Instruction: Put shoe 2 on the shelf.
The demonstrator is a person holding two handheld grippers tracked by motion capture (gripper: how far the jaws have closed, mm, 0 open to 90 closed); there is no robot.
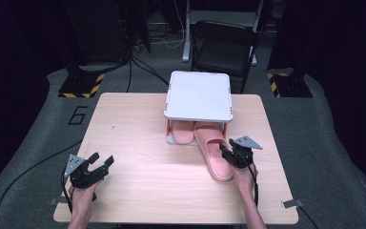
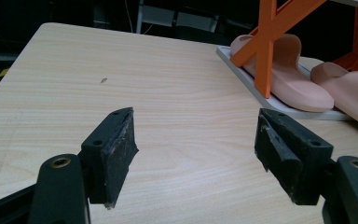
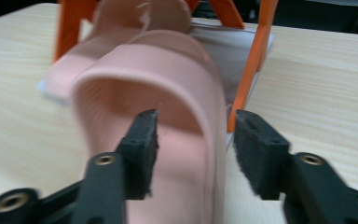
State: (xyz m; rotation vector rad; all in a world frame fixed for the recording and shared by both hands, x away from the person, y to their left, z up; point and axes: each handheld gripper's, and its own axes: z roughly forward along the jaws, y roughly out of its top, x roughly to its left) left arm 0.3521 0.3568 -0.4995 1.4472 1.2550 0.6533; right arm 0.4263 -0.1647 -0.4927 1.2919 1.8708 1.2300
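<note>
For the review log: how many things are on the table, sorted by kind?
Pink slippers: 2, one on the rack's lower shelf, one partly sticking out onto the table
White rack with orange legs: 1
Handheld tools: 2, left tool, right tool
Total: 5

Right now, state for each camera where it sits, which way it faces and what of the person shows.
High view: above the person's side, facing forward and down on the light wooden table; both forearms, left gripper and right gripper show.
Left gripper view: rides the left gripper, facing across the table toward the orange-legged white rack.
Right gripper view: rides the right gripper, its open jaws astride the near pink rubber slipper.
All views share rack and slippers.
</note>
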